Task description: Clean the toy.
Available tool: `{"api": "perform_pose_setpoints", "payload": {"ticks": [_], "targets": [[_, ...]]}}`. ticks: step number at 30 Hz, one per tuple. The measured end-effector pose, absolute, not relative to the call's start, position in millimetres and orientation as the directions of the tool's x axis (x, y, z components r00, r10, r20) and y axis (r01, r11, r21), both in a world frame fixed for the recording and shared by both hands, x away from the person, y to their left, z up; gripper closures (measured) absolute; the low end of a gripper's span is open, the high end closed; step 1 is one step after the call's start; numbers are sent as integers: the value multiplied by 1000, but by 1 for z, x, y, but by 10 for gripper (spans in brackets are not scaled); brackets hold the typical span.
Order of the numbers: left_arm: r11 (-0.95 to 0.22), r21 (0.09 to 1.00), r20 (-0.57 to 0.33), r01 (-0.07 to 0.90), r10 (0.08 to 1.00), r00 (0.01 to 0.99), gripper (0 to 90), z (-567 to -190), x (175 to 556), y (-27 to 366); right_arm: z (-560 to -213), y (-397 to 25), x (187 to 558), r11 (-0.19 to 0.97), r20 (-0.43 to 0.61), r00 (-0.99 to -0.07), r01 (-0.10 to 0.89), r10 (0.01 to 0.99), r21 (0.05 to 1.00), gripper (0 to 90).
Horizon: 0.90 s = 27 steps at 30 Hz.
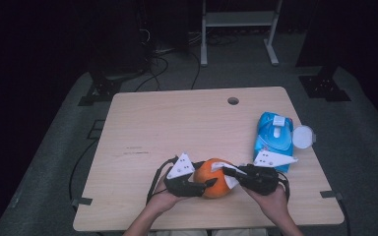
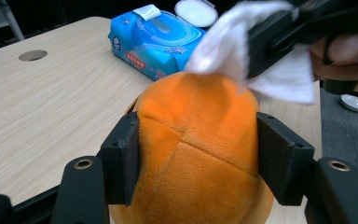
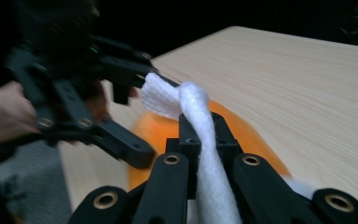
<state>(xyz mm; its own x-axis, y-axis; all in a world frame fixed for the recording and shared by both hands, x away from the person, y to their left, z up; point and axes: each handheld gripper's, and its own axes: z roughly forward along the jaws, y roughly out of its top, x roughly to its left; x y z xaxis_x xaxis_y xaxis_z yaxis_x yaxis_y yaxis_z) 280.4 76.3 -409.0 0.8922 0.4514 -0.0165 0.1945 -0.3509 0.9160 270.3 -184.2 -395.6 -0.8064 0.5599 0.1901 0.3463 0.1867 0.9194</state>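
Dim, dark surroundings; evenly lit table point(image 1: 177, 123); blurred foreground in right gripper view.

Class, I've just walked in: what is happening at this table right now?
A person works with two hand-held grippers. The left gripper clamps an orange plush ball on the table, while the right gripper pinches a white wipe against the ball's top. An opened blue wipes pack lies nearby.

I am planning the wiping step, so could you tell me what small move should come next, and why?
Probably drag the white wipe across the orange plush ball: the right tool pinches the wipe at the ball's top, while the left tool clamps it steady.
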Motion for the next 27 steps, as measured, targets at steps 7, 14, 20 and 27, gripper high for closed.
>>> {"api": "perform_pose_setpoints", "payload": {"ticks": [7, 14, 20, 27], "targets": [[-355, 915, -12, 190, 448, 894, 379, -408, 281, 76, -416, -202, 283, 163, 236, -739, 424, 631, 891, 861], [-385, 909, 17, 162, 421, 907, 338, -411, 275, 65, -400, -180, 272, 195, 194, -806, 355, 559, 914, 861], [-373, 912, -5, 170, 405, 914, 281, -413, 277, 66, -408, -189, 277, 186, 237, -785, 406, 572, 895, 854], [-368, 913, -14, 175, 402, 916, 278, -414, 278, 66, -402, -184, 272, 226, 197, -801, 380, 566, 897, 850]]}}
